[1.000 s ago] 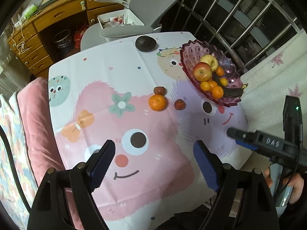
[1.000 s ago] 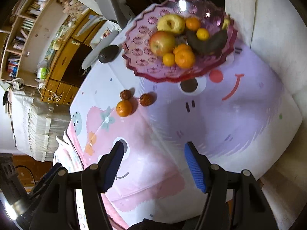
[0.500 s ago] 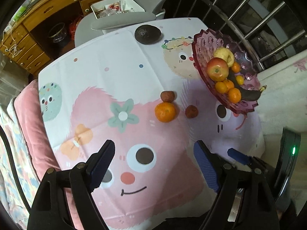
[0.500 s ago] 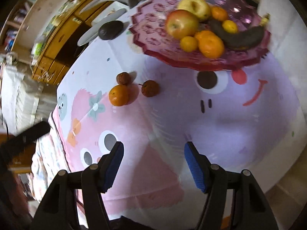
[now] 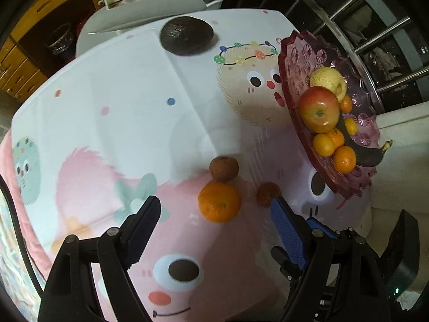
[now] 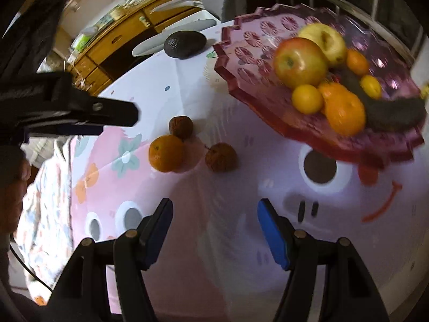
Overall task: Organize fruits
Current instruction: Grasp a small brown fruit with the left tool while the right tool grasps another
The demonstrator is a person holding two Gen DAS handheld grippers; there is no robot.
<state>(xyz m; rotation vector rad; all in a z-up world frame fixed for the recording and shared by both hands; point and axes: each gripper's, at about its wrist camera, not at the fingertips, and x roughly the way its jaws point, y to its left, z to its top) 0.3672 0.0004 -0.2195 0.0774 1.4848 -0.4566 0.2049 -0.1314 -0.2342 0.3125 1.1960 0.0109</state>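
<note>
An orange (image 5: 219,201) lies on the cartoon tablecloth with two small brown fruits beside it, one behind (image 5: 224,168) and one to the right (image 5: 266,193). A dark avocado (image 5: 187,39) lies at the far edge. A purple glass fruit bowl (image 5: 292,61) holds apples, small oranges and a dark banana. My left gripper (image 5: 215,222) is open, just short of the orange. My right gripper (image 6: 214,228) is open and empty above the cloth, short of the loose fruits (image 6: 221,157); the bowl (image 6: 241,53) is to its upper right.
A grey office chair (image 5: 150,18) stands behind the table, with wooden drawers (image 5: 24,61) beyond. A pink cushion edges the table's left side. Metal window bars (image 5: 375,21) rise behind the bowl. The left gripper's body (image 6: 67,110) crosses the right wrist view.
Both grippers have moved forward and lower toward the loose fruits. The orange now sits just ahead of my left gripper's fingers. Both stay open and empty.
</note>
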